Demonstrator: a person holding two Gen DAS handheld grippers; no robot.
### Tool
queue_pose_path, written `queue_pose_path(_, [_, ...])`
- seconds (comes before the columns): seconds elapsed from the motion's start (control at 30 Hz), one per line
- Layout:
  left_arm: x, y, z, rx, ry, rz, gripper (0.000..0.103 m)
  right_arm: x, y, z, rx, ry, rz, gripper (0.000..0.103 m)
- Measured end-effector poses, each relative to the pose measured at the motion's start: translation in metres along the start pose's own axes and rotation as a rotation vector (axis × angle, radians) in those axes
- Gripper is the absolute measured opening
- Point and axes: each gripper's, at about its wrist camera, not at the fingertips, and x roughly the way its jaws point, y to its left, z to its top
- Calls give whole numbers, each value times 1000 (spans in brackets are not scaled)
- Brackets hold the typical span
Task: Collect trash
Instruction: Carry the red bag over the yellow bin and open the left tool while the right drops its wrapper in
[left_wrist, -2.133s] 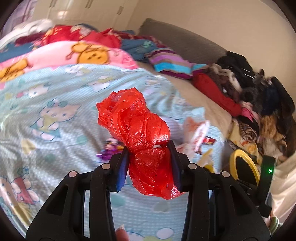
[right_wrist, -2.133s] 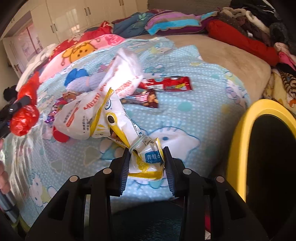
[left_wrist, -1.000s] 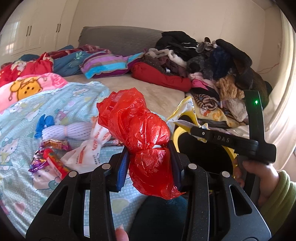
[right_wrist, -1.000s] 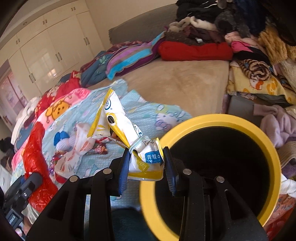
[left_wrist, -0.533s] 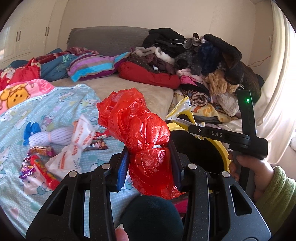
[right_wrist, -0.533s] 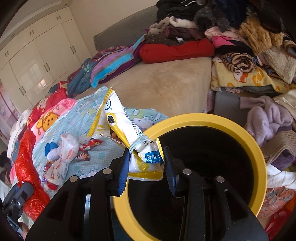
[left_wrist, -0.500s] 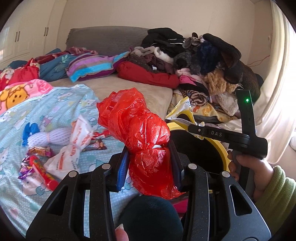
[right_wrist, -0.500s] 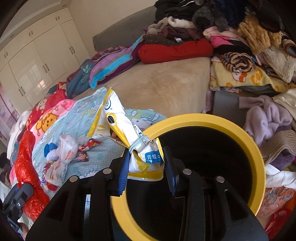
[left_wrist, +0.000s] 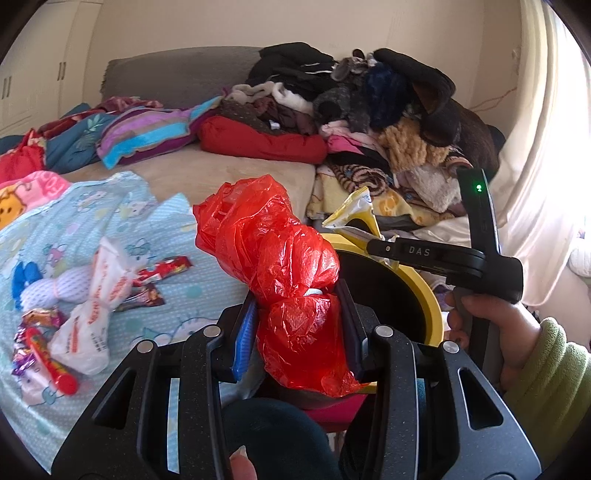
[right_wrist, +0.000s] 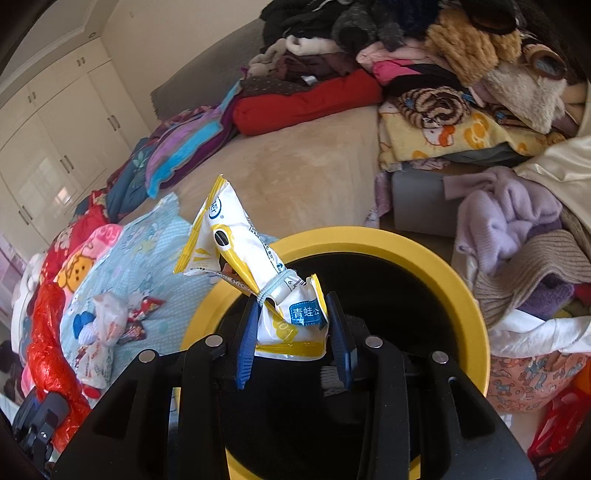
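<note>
My left gripper (left_wrist: 297, 332) is shut on a crumpled red plastic bag (left_wrist: 273, 258), which stands up between its pads. Just to its right is the yellow-rimmed black bin (left_wrist: 424, 291). My right gripper (right_wrist: 293, 332) is shut on a white and yellow snack wrapper (right_wrist: 236, 243) tied with a band, held over the mouth of the bin (right_wrist: 476, 306). In the left wrist view that wrapper (left_wrist: 354, 210) pokes up behind the bin, with the right gripper's body and a hand in a green sleeve (left_wrist: 495, 321). The red bag (right_wrist: 48, 339) also shows at the right wrist view's left edge.
On the light blue cartoon blanket (left_wrist: 110, 206) lie a white plastic bag (left_wrist: 96, 310), red candy wrappers (left_wrist: 162, 269) and a white and blue net bundle (left_wrist: 40, 284). Piled clothes (left_wrist: 369, 110) cover the far side of the bed. A pale curtain (left_wrist: 535, 184) hangs at right.
Both grippers have swung right, from over the blanket toward the bin. The wrapper now hangs farther over the bin's mouth. Both grips are unchanged.
</note>
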Motion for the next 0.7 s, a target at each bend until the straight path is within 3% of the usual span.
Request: queue_pose_path(0.7, [63,-46,-6,102,117,-90,33,5,-61,-4,145,15,-68,34])
